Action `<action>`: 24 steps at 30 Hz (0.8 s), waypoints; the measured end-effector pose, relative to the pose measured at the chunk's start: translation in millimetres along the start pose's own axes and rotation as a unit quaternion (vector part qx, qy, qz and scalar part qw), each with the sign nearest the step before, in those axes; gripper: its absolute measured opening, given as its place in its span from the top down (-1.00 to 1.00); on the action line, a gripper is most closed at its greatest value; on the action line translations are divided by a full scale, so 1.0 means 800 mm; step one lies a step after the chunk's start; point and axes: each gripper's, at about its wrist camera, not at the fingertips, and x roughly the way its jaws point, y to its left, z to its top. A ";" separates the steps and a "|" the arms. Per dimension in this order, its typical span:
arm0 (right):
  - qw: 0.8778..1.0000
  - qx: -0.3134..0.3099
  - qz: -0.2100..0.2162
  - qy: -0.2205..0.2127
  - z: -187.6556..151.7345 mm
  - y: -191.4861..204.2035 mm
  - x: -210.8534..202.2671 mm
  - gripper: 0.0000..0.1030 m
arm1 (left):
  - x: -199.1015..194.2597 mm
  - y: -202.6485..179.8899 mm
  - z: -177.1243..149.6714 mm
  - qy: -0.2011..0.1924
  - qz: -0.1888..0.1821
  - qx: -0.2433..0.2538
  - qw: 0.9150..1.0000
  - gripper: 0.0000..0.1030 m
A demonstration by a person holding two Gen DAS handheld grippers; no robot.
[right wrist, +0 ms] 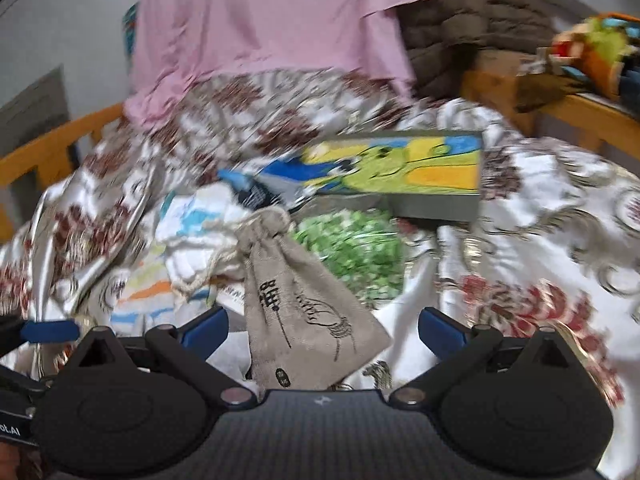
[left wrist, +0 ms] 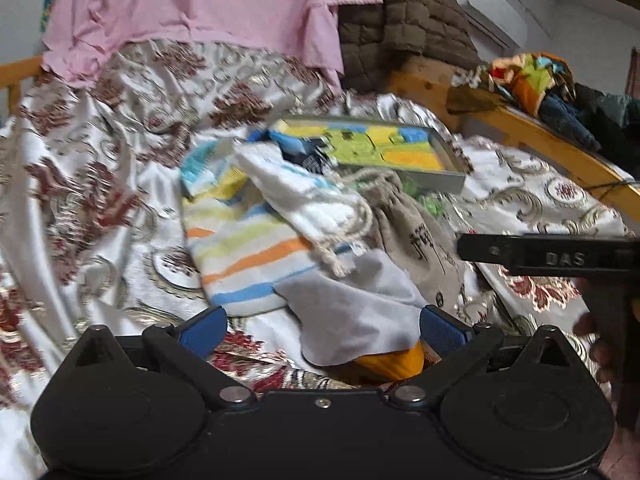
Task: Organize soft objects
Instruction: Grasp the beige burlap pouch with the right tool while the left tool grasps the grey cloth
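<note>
A patterned bedspread (left wrist: 120, 200) is carrying the whole heap, with a shallow box (left wrist: 400, 152) of bright cloths sitting at the far side. Nearer, a striped towel (left wrist: 244, 248) is sprawling left. The linen drawstring pouch (right wrist: 308, 312) is lying dead ahead of the right gripper (right wrist: 323, 326), its long axis running far-left to near-right, cord end away. The right gripper is spread wide and nearer to it; the left gripper (left wrist: 323, 326) is gaping too, over a grey cloth (left wrist: 356, 312).
</note>
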 end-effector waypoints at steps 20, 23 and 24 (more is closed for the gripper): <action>0.998 -0.005 0.031 0.052 0.001 -0.018 0.072 -0.86 | 0.055 0.015 0.015 0.067 -0.083 -0.022 0.994 -0.63; 0.998 -0.004 0.037 0.052 0.000 -0.017 0.072 -0.81 | 0.053 0.021 0.015 0.068 -0.089 -0.035 0.993 -0.50; 0.998 -0.005 0.037 0.053 0.000 -0.016 0.073 -0.81 | 0.051 0.023 0.015 0.066 -0.088 -0.041 0.993 -0.46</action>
